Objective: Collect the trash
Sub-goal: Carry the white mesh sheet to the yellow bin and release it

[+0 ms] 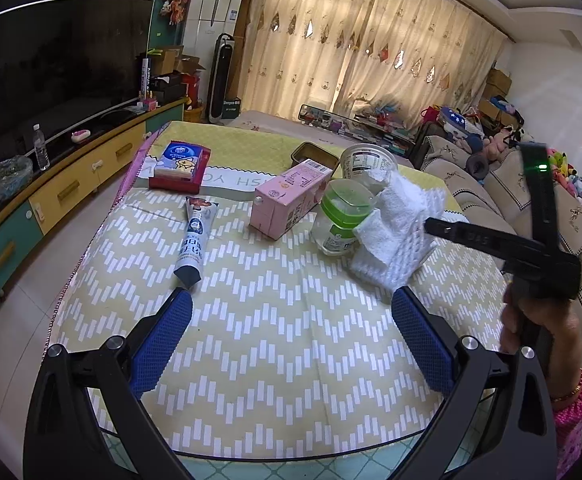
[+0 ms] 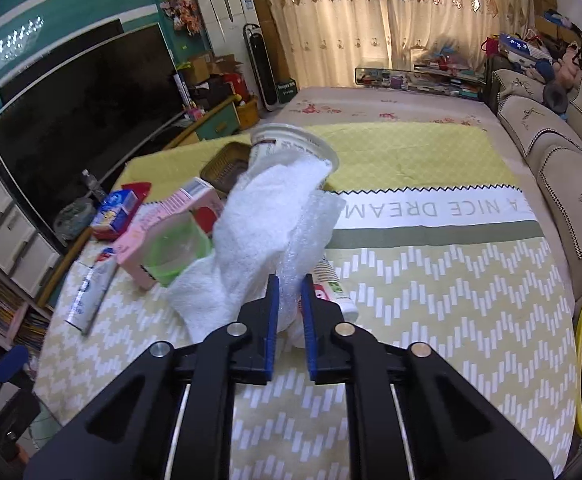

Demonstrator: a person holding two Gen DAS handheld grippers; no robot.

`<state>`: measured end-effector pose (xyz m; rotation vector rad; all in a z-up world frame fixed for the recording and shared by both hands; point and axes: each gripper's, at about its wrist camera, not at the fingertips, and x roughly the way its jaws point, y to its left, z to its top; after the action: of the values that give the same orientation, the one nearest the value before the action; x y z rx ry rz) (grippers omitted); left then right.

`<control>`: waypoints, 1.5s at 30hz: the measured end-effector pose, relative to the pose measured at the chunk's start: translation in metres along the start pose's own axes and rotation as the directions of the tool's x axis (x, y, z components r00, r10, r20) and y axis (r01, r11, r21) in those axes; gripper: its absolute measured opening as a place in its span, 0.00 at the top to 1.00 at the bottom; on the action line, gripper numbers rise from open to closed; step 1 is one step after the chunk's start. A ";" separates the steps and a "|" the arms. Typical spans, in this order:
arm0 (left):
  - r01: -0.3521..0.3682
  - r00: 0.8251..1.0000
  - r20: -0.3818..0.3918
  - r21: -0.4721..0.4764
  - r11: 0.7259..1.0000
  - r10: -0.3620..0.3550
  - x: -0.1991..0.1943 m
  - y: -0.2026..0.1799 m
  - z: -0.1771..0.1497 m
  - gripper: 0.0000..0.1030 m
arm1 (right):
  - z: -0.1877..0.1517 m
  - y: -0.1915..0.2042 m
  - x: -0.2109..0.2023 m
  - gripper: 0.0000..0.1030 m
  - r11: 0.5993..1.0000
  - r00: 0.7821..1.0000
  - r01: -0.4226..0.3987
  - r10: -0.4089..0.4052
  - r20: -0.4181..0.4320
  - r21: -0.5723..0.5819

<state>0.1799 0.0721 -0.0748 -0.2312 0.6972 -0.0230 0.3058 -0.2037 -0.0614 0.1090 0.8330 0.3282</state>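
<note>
White foam wrap (image 2: 267,216), crinkled and netted, is pinched between the blue pads of the right gripper (image 2: 289,292) above the zigzag cloth (image 2: 451,300); it hides most of a paper cup (image 2: 291,142) and part of a tube (image 2: 337,292); the left gripper (image 1: 291,320) gapes empty near the toothpaste (image 1: 193,240)

The white wrap (image 2: 267,216) hides part of the cup (image 2: 291,140) and most of a tube (image 2: 337,292).
</note>
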 end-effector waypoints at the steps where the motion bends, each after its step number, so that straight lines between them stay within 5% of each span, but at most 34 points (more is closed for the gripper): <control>1: 0.001 1.000 0.000 0.000 1.000 -0.001 0.001 -0.001 0.000 0.05 | 0.000 -0.001 -0.007 0.91 1.000 1.000 -0.010 0.010 0.011 0.003; 12: 0.015 1.000 -0.005 0.027 1.000 -0.015 -0.001 -0.015 -0.003 0.05 | -0.012 -0.013 -0.100 0.91 1.000 0.988 -0.012 0.013 0.156 -0.008; 27: 0.040 0.999 -0.009 0.103 0.994 -0.039 -0.004 -0.061 -0.008 0.05 | -0.050 -0.112 -0.165 0.91 0.981 0.969 0.076 -0.115 0.218 0.179; 45: 0.059 0.997 -0.068 0.177 0.982 -0.048 0.025 -0.118 -0.010 0.05 | -0.097 -0.289 -0.197 0.91 0.822 0.891 0.320 -0.430 0.146 0.470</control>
<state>0.1991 -0.0471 -0.0727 -0.0771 0.7479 -0.1444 0.1808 -0.5440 -0.0513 0.3903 0.6478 -0.2554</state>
